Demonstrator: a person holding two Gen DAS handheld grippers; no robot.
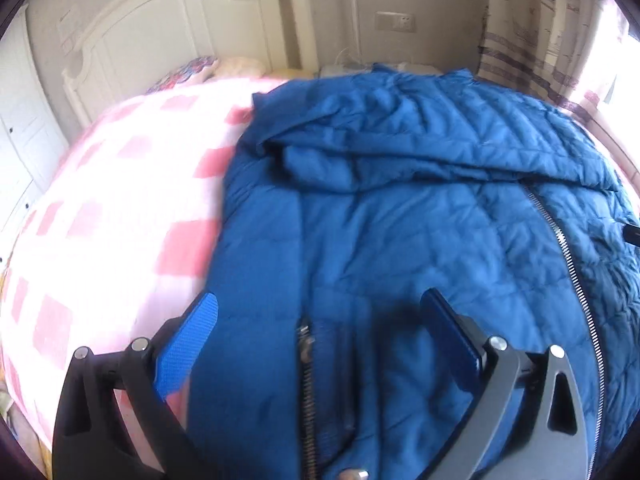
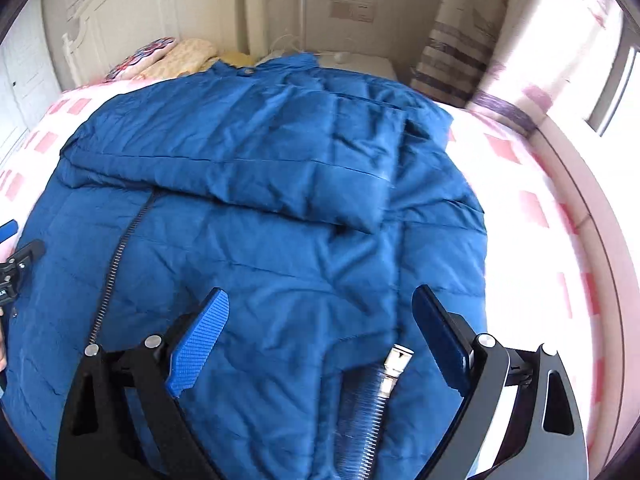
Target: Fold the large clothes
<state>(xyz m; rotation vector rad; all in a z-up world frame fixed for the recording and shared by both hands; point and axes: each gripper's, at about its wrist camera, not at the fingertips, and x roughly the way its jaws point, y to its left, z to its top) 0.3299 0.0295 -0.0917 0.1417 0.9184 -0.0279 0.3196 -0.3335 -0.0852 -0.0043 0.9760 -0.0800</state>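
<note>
A large blue quilted jacket (image 1: 400,208) lies spread on the bed, a sleeve folded across its upper part. It also fills the right wrist view (image 2: 260,200). Its zipper (image 1: 568,256) runs down the front, and a pocket zipper (image 1: 306,380) lies between my left fingers. My left gripper (image 1: 320,320) is open just above the jacket's left lower part, holding nothing. My right gripper (image 2: 320,312) is open above the jacket's right lower part, over a pocket zipper (image 2: 384,388). The left gripper's tip shows at the left edge of the right wrist view (image 2: 16,256).
The bed has a pink and white checked cover (image 1: 112,232), also seen at the right (image 2: 532,240). A white headboard (image 1: 160,24) and pillows (image 2: 176,56) stand at the far end. A curtain (image 2: 472,40) hangs at the back right, by a bright window.
</note>
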